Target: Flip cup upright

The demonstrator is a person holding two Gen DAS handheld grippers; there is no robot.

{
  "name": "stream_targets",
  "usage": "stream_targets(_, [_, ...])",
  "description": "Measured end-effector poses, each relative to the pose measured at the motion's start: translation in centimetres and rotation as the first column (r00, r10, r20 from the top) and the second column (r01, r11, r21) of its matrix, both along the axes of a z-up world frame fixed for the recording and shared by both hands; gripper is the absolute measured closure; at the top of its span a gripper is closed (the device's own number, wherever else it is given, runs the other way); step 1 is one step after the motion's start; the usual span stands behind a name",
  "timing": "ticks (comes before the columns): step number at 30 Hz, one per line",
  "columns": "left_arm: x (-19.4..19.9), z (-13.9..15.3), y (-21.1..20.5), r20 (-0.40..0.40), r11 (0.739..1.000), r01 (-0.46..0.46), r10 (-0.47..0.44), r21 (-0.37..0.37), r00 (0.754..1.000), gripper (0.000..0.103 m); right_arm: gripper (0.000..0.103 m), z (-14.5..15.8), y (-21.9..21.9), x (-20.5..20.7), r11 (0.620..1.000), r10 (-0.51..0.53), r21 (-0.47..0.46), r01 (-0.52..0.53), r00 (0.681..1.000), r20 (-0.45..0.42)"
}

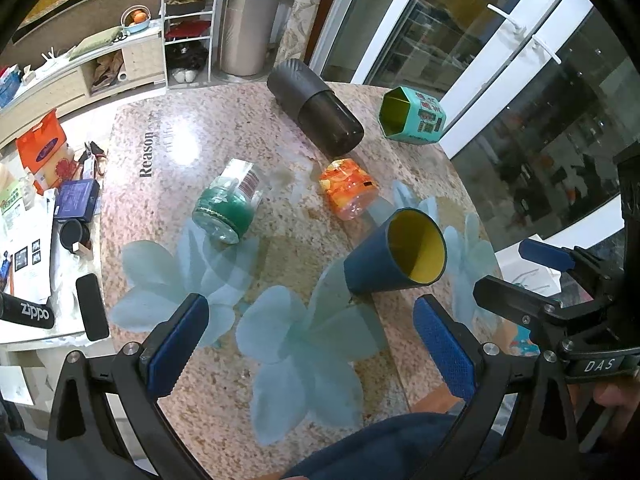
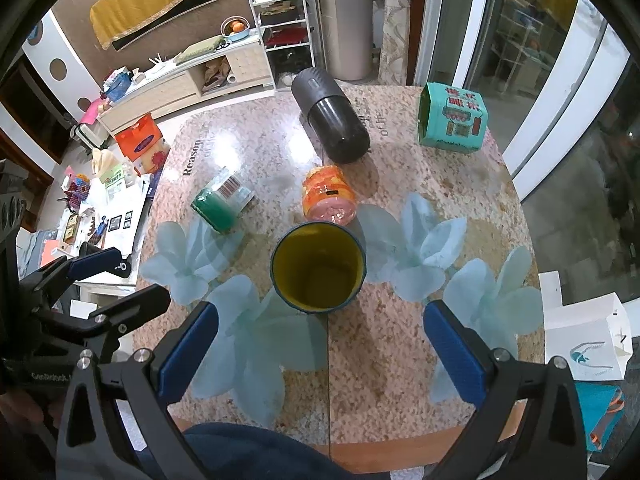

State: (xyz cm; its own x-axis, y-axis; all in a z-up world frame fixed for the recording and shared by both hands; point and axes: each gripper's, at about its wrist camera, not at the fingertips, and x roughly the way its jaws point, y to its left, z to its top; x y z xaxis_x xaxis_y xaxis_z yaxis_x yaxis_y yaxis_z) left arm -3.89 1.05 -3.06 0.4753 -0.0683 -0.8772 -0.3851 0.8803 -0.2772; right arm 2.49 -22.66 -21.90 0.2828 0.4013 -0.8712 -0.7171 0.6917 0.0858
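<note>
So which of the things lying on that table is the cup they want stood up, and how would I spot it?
Start from the round speckled stone table with pale blue flowers printed on it. Near the edge closest to the cameras, just in front of the orange jar, lies the cup on its side. It is the only one dark blue outside and yellow inside, with its round open mouth facing the right camera.

cup [image 2: 318, 268] nearest on table [image 2: 400, 344] | jar [image 2: 330, 196] just behind | flask [image 2: 330, 120] farther back

Bright indoor light glares off the glossy table [image 1: 224, 136] (fisheye bends the edges); both views sharp.
</note>
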Motion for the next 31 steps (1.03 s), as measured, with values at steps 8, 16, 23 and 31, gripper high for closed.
stream_targets(8, [0.16, -0.11, -0.19, 0.002, 1.0, 0.004, -0.004, -0.003, 1.0, 0.0, 0.0, 0.02, -0.16, 0.03, 1.0, -0.001, -0.003, 0.001, 1.0, 0.003])
stream_targets(16, [0.25, -0.2, -0.47, 0.006, 1.0, 0.01, -0.01, -0.003, 1.0, 0.0, 0.0, -0.06, -0.49, 0.16, 1.0, -0.007, -0.003, 0.007, 1.0, 0.002])
stream_targets(23, [0.31, -0.38, -0.66, 0.007, 1.0, 0.012, -0.012, -0.005, 1.0, 0.0, 0.0, -0.07, -0.7, 0.19, 1.0, -0.009, -0.006, 0.009, 1.0, 0.0])
stream_targets(31, [0.21, -0.75, -0.78, 0.011, 1.0, 0.009, -0.009, -0.005, 1.0, 0.0, 0.0, -0.01, -0.8, -0.25, 1.0, -0.001, -0.01, 0.001, 1.0, -0.003])
